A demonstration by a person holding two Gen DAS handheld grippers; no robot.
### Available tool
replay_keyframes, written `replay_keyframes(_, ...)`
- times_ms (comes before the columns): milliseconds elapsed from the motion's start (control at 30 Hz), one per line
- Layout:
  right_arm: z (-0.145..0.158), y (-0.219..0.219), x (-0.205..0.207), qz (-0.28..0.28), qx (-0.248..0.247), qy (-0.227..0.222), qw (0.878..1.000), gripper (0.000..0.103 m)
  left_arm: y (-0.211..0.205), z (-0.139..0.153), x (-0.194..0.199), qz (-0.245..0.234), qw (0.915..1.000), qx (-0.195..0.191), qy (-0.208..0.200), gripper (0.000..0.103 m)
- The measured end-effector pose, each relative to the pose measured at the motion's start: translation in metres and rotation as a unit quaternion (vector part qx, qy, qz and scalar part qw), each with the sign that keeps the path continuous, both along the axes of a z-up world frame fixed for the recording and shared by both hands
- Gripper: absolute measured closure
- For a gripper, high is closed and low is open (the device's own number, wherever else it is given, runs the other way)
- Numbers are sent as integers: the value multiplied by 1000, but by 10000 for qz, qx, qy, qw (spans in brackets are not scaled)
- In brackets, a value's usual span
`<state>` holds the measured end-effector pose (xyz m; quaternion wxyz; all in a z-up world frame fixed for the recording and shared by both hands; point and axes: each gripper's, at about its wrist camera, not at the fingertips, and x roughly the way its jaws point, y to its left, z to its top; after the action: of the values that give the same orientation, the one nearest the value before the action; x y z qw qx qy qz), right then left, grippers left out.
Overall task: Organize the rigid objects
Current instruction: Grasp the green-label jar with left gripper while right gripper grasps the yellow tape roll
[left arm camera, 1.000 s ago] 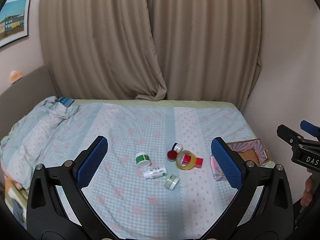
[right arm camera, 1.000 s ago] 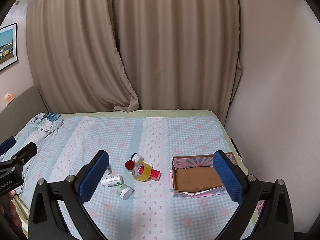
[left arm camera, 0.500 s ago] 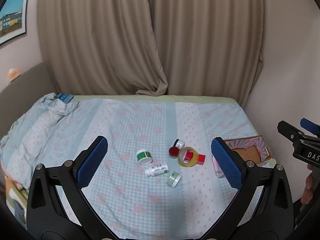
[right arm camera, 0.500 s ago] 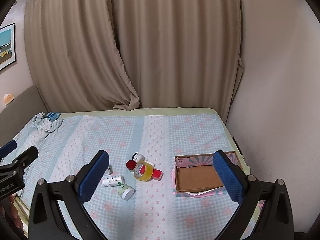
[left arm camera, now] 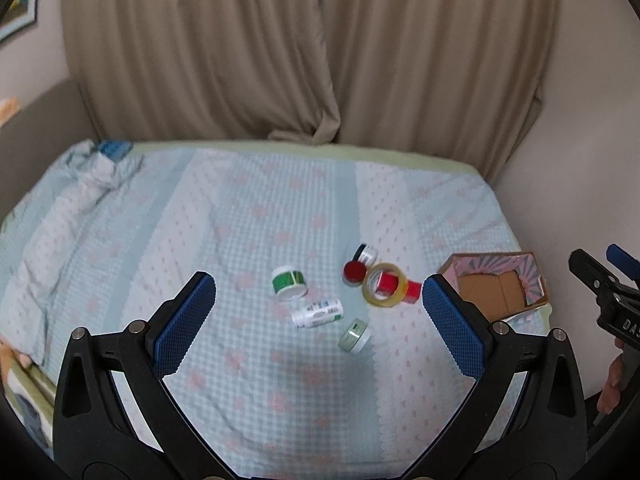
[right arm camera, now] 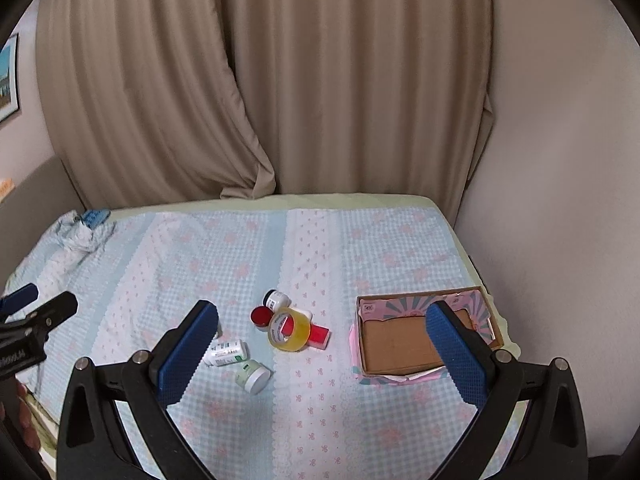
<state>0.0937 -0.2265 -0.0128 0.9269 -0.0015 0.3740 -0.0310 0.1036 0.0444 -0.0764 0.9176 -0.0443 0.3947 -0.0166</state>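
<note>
Pretty clearly a bedroom at home: a bed point(right arm camera: 360, 248) with a checked floral sheet, long beige curtains point(right arm camera: 260, 80) at 12 o'clock, a framed picture point(right arm camera: 8, 80) at 9 o'clock.

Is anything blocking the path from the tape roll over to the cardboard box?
Nothing visible does. The tape roll leans on a red block; between them and the open cardboard box lies only bare bedspread.

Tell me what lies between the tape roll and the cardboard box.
Only bare bedspread lies between the tape roll and the cardboard box; the right wrist view shows this best.
</note>
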Motion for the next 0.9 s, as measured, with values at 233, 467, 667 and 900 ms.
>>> replay_keyframes(233, -51, 18, 39, 545, -377, 210, 9976, 0, 27, -76, 64, 34, 9974, -163, 699, 0)
replay_keyframes(467, -127, 25, 79, 1556, -927, 667, 9812, 0, 35, -151, 126, 249, 9917, -282, 1228, 0)
replay_keyframes(667, -207, 29, 115, 2558, -1474, 1089, 9492, 0, 35, -226, 189, 309, 9821, -357, 1825, 0)
replay_keyframes(900, -298, 38, 150, 3672, -1911, 1469, 8984, 0, 33, -308, 242, 367, 9660, -536, 2504, 1)
